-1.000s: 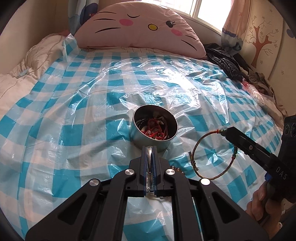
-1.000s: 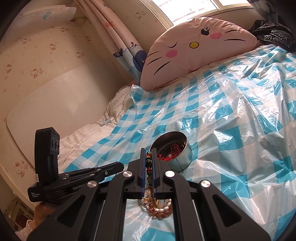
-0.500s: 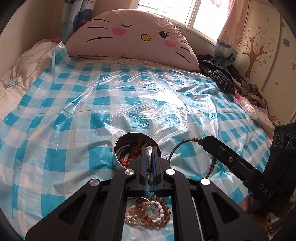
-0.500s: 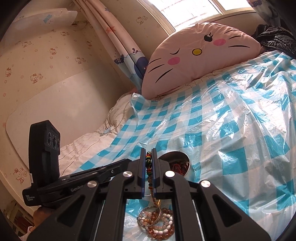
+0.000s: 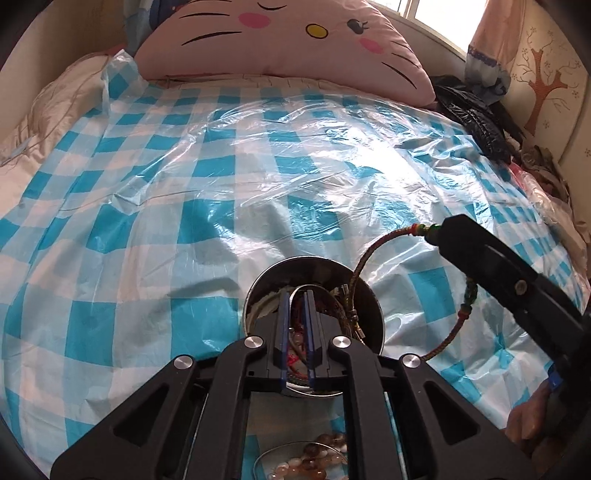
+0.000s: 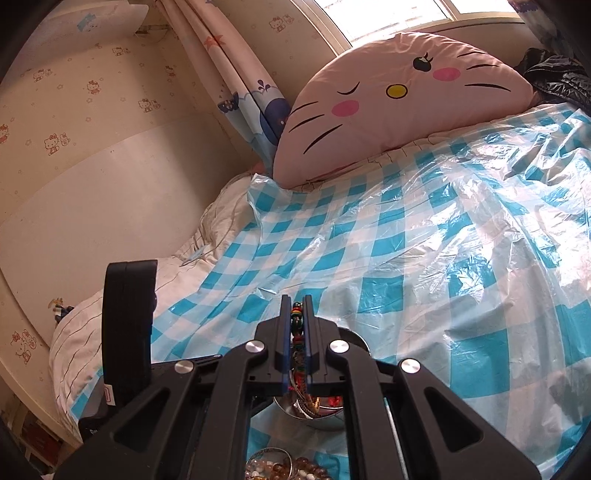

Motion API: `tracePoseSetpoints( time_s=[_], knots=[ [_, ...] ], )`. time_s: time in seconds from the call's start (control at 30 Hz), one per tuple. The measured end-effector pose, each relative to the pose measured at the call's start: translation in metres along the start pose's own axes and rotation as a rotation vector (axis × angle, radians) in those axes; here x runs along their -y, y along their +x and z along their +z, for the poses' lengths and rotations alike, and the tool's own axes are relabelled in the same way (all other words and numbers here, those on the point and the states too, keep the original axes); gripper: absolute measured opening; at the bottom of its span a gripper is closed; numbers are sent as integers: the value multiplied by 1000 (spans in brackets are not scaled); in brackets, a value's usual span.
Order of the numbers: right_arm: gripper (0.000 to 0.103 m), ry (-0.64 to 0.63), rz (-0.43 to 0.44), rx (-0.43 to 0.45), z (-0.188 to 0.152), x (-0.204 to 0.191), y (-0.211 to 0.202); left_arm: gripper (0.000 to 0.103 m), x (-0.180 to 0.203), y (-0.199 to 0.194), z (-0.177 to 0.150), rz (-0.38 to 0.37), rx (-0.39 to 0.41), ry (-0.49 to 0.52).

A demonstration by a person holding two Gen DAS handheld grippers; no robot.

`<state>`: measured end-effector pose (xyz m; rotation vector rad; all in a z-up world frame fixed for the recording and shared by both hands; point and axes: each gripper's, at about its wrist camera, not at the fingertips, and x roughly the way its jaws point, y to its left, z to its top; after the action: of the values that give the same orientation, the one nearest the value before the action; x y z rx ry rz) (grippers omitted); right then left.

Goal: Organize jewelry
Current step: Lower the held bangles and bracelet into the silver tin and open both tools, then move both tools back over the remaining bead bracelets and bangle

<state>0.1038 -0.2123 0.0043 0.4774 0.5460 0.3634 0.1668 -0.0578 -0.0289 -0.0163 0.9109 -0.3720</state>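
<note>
A bed (image 5: 184, 206) is spread with a blue-and-white checked plastic sheet (image 6: 424, 258), and its head is taken up by a large pink cat-face cushion (image 5: 280, 40). Daylight is let in through a window (image 6: 388, 14) behind the cushion and is thrown back as glare off the sheet. Cartoon-cat wallpaper (image 6: 74, 92) is seen beside a patterned curtain (image 6: 236, 77); a tree motif (image 5: 543, 92) is carried by the opposite wall, where dark clothing (image 5: 476, 118) is heaped.
</note>
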Motion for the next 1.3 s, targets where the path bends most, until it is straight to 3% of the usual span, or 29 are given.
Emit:
tracePoseSetpoints(
  time_s=[0.13,0.27,0.3,0.37,0.43,0.67,0.8,1.3],
  knots=[
    [7,12,9,-39,-2,4,19,31,-18,-14,-4,28,37,-35],
    [7,26,49,-68,-3,1,33,39,-37,-32,-4,63,79,-101],
    [8,12,15,-113,-4,0,44,44,-40,-36,-5,78,88,-114],
    [33,-11,-106,-164,-10,0,58,53,-44,-43,-10,109,103,-126],
    [39,-57,-160,-164,-17,-2,60,58,-44,-47,-15,143,103,-116],
    [39,-43,-190,-128,-23,-2,33,67,-33,-56,-34,203,83,-57],
    [45,-27,-200,-110,-29,-3,10,74,-28,-69,-49,248,90,-25],
    [54,-89,-292,-39,-65,-24,-66,80,-19,-96,-97,279,93,11]
  ],
)
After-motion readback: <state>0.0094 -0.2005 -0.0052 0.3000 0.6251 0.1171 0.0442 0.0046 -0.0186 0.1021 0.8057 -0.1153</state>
